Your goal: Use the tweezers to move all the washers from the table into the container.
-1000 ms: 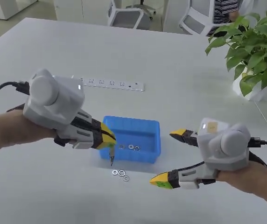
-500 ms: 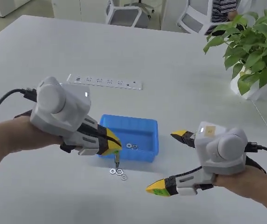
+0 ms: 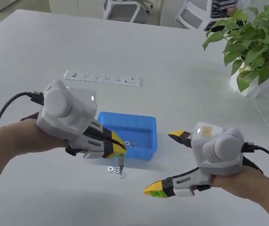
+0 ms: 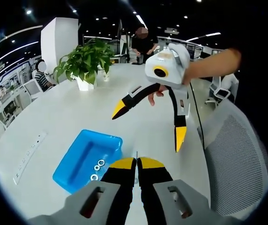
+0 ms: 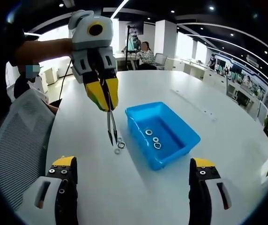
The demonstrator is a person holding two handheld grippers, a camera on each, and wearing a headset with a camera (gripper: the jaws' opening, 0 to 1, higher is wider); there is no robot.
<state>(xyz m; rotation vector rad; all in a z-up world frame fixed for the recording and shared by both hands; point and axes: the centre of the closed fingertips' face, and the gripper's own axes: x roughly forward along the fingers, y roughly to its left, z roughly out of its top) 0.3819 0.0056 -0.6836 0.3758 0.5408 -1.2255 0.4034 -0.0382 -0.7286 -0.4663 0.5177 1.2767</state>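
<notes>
Left tool: the grey left tool (image 3: pixel 118 147) with yellow-and-black jaws is clenched on the thin metal tweezers (image 3: pixel 121 165), its jaws pressed together over their upper end; in its own view (image 4: pixel 137 161) the tweezers (image 4: pixel 137 154) show as a sliver between the jaw tips.
Tweezers: the long axis is close to upright and the tips point down at the white surface (image 3: pixel 181 84). In the right gripper view they (image 5: pixel 110 124) hang from the left tool (image 5: pixel 103 96) with the tips at the loose washers; I cannot tell whether they touch.
Loose washers: a small cluster of silver metal washers (image 3: pixel 115 170) (image 5: pixel 119 144) lies on the surface just beside the container's near wall.
Container: the shallow blue rectangular plastic container (image 3: pixel 134 129) (image 4: pixel 85 150) (image 5: pixel 171 157) sits mid-surface.
Washers inside: three lie on its floor (image 4: pixel 97 168) (image 5: pixel 153 138), toward the near wall.
Right tool: the grey right tool (image 3: pixel 158 163) (image 5: pixel 132 162) (image 4: pixel 147 131) is released, jaws spread wide and gripping nothing, right of the container and above the surface.
Power strip: the long white power strip (image 3: pixel 101 78) lies toward the far edge, beyond the container.
Potted plant: the leafy green potted plant (image 3: pixel 249 47) stands by the far right edge.
</notes>
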